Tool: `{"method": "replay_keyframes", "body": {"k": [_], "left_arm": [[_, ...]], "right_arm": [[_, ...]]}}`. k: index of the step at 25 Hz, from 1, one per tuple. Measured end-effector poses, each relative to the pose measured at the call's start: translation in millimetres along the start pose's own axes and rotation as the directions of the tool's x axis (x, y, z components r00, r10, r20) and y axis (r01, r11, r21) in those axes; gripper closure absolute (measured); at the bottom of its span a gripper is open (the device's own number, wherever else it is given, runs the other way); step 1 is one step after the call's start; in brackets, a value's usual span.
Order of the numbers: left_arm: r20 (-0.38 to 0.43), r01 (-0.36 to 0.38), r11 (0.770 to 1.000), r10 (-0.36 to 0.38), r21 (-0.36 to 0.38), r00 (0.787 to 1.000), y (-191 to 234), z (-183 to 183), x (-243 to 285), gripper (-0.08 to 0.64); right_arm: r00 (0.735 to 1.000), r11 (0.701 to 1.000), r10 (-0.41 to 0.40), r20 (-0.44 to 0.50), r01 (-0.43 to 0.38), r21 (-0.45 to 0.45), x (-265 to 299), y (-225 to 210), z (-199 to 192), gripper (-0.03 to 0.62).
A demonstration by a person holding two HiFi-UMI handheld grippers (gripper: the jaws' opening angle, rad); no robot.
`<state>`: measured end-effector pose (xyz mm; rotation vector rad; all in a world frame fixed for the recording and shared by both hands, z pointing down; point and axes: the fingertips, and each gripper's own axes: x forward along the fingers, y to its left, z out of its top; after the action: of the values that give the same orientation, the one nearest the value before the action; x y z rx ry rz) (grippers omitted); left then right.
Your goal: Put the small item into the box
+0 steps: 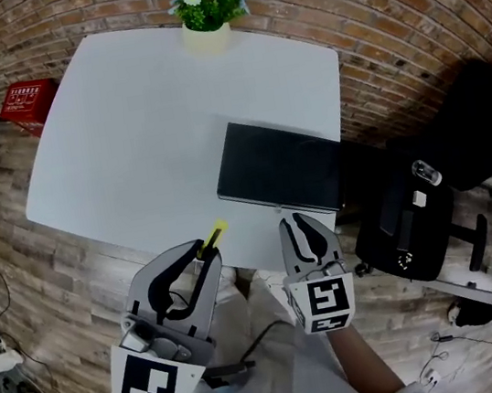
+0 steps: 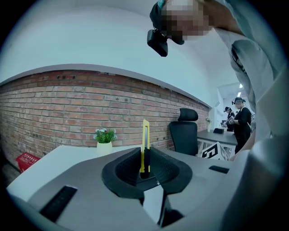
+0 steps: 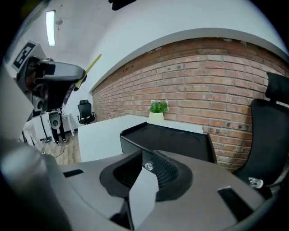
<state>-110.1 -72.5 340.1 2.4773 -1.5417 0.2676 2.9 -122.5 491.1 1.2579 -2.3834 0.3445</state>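
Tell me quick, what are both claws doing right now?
Left claw: closed on a yellow utility knife.
Right claw: closed, with nothing seen in it.

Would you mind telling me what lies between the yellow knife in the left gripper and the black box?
Nothing: the head view shows only a bare strip of white table between the yellow knife and the black box.
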Motion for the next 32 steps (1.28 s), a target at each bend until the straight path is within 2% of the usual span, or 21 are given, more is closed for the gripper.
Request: {"method": "replay_keyframes", "body": {"k": [10,18,32], "left_arm": [[-0.023,-0.027,1.000,0.027,-0.009,0.999,11,-18,-2,0.486],[-0.032,-0.028,1.000,0.027,-0.015,0.999,14,-24,-3,0.486],[-0.026,0.002,1.000,-0.002,-0.013,1.000,14,-24,-6,0.486]], "right_arm": [[0.994,0.997,-0.056,-0.094,0.061,0.047,39,3,-38,0.528],[0.989,0.992,-0.100,-0.109,0.107,0.060,47,-4,-43,0.529],[0.986,0.990,-0.116,-0.119,0.124,0.069,36,7,-49,0.529]]}}
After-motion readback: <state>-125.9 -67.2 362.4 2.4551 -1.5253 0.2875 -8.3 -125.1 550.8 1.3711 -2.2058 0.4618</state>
